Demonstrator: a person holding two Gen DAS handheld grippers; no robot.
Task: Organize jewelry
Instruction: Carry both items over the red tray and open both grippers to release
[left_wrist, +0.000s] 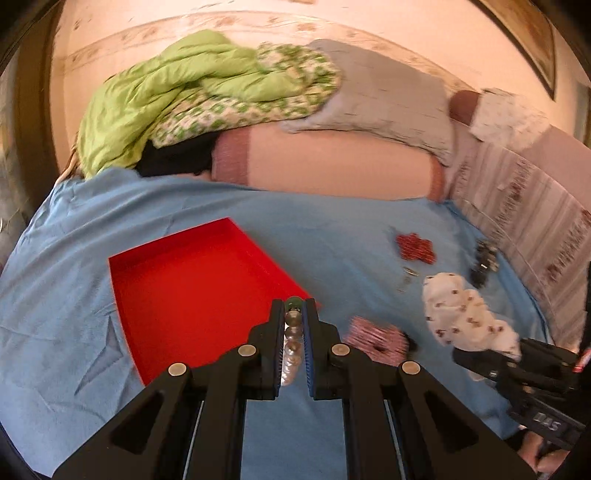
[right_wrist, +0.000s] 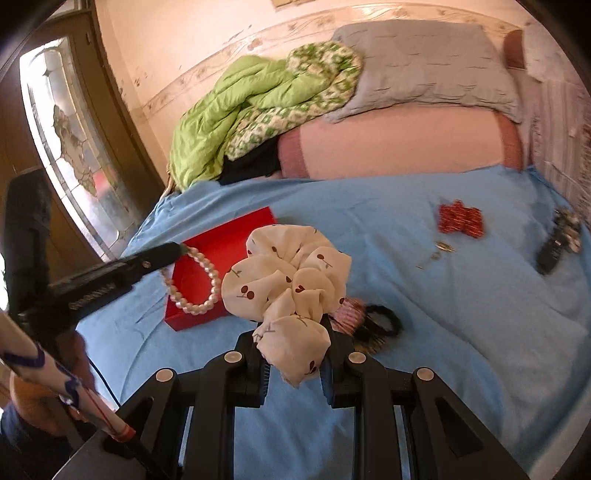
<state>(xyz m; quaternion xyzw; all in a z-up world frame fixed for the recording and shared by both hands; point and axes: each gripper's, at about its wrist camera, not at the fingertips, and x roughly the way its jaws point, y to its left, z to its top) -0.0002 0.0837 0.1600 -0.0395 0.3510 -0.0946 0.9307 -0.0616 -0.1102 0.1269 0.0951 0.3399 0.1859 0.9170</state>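
While my left fingers (left_wrist: 294, 314) pinch the pearl bracelet (right_wrist: 195, 280) and my right fingers (right_wrist: 295, 363) clamp the cherry-print scrunchie (right_wrist: 291, 288), the dangling pearls could snag the rim of the red tray (left_wrist: 192, 284) at twelve o'clock.

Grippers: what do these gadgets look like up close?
Both the left gripper and the right gripper are matte black plastic, with angular cut-out linkages, round silver pins, and blue ribbed pads lining the fingers. White lettering marks one body.
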